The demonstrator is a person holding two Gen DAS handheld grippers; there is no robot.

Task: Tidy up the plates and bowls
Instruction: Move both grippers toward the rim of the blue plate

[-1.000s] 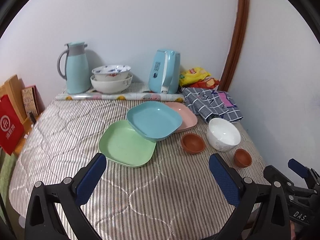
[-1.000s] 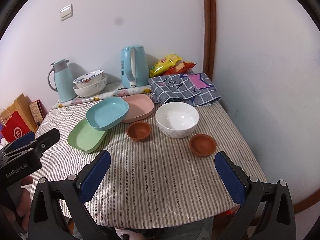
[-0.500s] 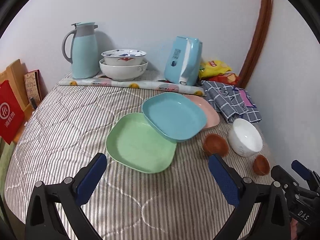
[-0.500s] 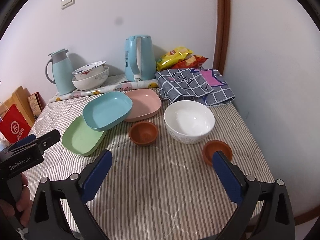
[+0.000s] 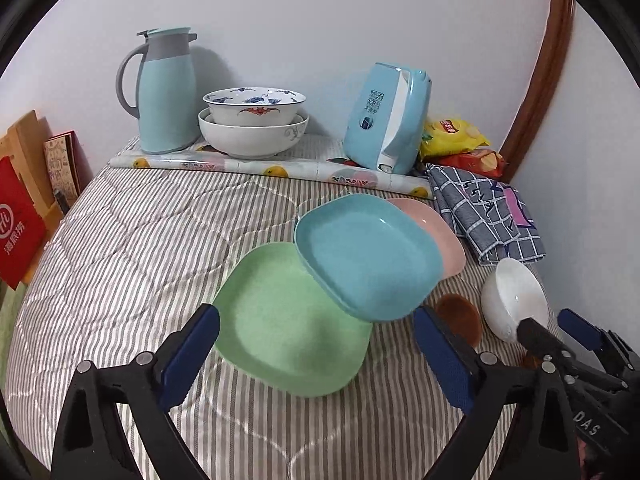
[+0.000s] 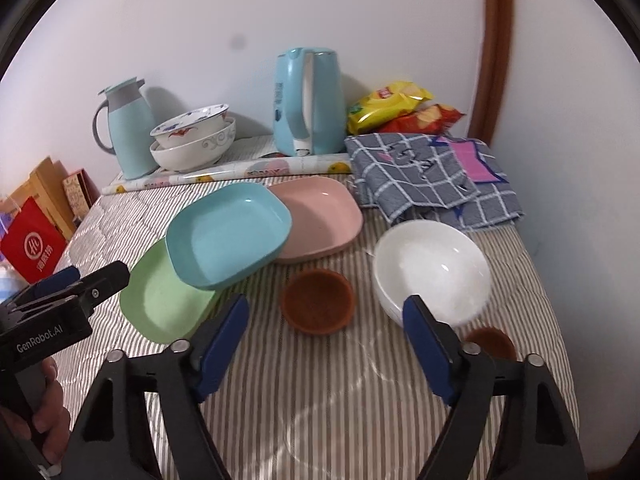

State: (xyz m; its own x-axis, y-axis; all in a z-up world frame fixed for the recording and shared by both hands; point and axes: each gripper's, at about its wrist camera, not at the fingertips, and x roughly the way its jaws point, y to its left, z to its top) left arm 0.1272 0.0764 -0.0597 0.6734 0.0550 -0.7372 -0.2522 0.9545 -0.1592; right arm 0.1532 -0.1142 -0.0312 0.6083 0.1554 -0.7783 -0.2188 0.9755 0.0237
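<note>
A blue plate [image 5: 370, 254] lies tilted over a green plate [image 5: 288, 320] and a pink plate [image 5: 438, 228]. They also show in the right wrist view: blue plate [image 6: 228, 234], green plate [image 6: 160, 304], pink plate [image 6: 320, 220]. A white bowl [image 6: 432, 270] and two small brown bowls [image 6: 318, 300] [image 6: 490, 342] sit to their right. My left gripper [image 5: 316, 354] is open just above the green plate's near edge. My right gripper [image 6: 326, 346] is open, low over the near brown bowl. Both are empty.
At the back stand a blue thermos [image 5: 166, 88], two stacked patterned bowls [image 5: 254, 122], a blue kettle [image 5: 388, 118], snack bags [image 5: 456, 138] and a checked cloth [image 6: 432, 178]. A rolled sheet [image 5: 264, 168] lies in front of them. A red bag [image 5: 18, 222] is at the left edge.
Both grippers have moved forward and down toward the dishes. The left has closed in on the green plate, the right on the brown bowls. Both have stayed open.
</note>
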